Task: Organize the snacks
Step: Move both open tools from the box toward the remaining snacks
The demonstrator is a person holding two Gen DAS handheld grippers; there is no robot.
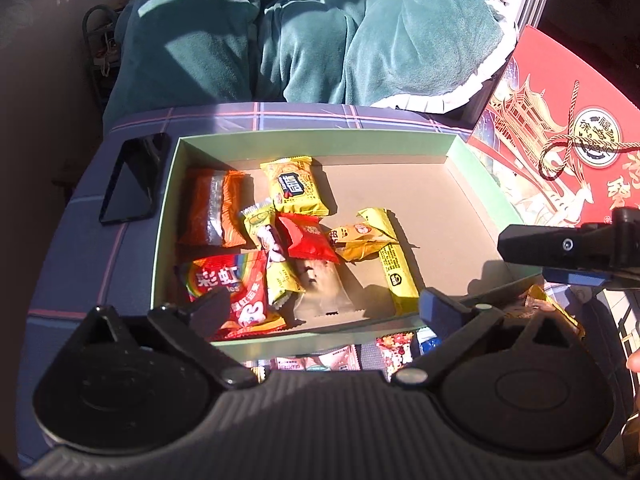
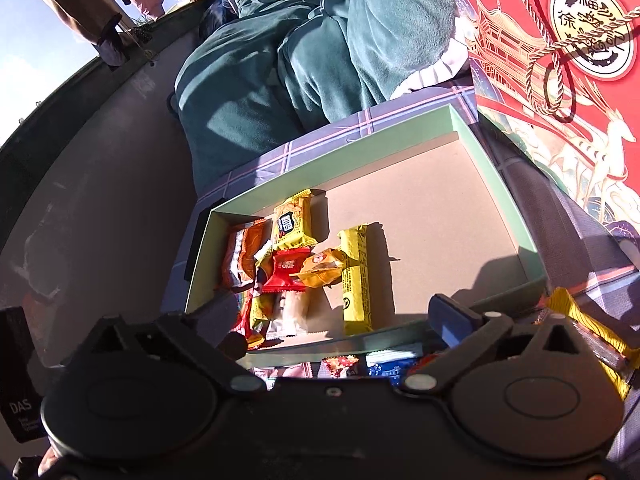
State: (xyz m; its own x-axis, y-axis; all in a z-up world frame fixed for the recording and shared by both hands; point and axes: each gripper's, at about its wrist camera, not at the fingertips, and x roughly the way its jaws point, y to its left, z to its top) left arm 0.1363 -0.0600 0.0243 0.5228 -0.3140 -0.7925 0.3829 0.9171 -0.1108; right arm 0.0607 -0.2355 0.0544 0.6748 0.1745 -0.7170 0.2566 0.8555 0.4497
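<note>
A shallow green box (image 1: 312, 136) (image 2: 508, 196) with a brown floor lies on a plaid cloth. Several snack packs fill its left half: an orange pack (image 1: 210, 212), a yellow pack (image 1: 294, 186) (image 2: 291, 222), a red pack (image 1: 308, 238) (image 2: 286, 274), a rainbow candy bag (image 1: 230, 292) and a long yellow bar (image 1: 396, 276) (image 2: 356, 280). My left gripper (image 1: 324, 312) is open and empty above the box's near wall. My right gripper (image 2: 332, 320) is open and empty at the near wall; it also shows in the left wrist view (image 1: 560, 246) at the right edge. More packs (image 1: 340, 360) (image 2: 360, 364) lie in front of the box.
A black phone (image 1: 134, 178) lies left of the box. A red gift box lid (image 1: 576, 140) (image 2: 560, 60) leans at the right. A person in green clothing (image 1: 312, 28) sits behind the table. A yellow wrapped snack (image 2: 592, 332) lies at the right near corner.
</note>
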